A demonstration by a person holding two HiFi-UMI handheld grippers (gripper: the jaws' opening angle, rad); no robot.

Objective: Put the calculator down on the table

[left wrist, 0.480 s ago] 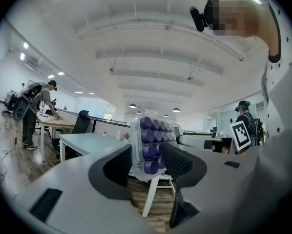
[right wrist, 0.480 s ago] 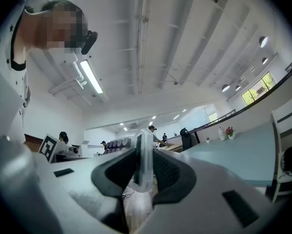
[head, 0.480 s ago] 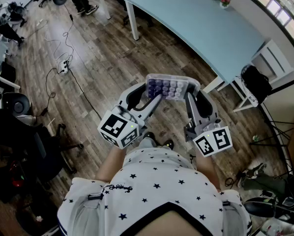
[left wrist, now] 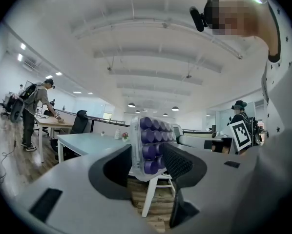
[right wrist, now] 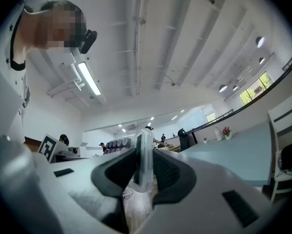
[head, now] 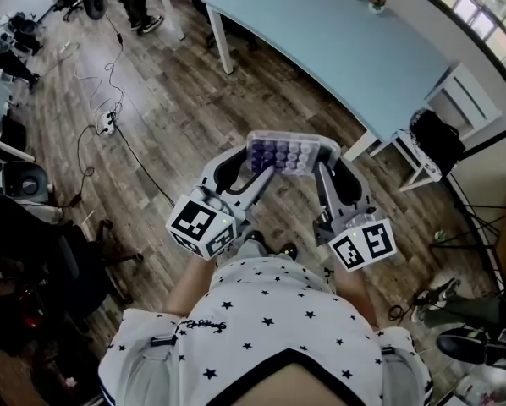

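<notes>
The calculator (head: 288,152), a clear case with rows of round purple keys, hangs in the air over the wooden floor in front of my chest. My left gripper (head: 255,161) is shut on its left end, and my right gripper (head: 327,161) is shut on its right end. In the left gripper view the calculator (left wrist: 153,147) stands upright between the pads of the left gripper (left wrist: 146,155), keys toward the right pad. The right gripper view shows the calculator (right wrist: 144,150) edge-on, pinched in the right gripper (right wrist: 145,167). The pale blue table (head: 346,41) stands ahead, beyond the calculator.
A bottle and a small flower pot (head: 376,0) sit at the table's far end. A white chair with a dark bag (head: 431,142) stands at its right corner. Cables and a power strip (head: 109,117) lie on the floor to the left, near office chairs (head: 33,184).
Both grips on the calculator look the same. The whole head view has shifted slightly, with the table sliding a little up and left.
</notes>
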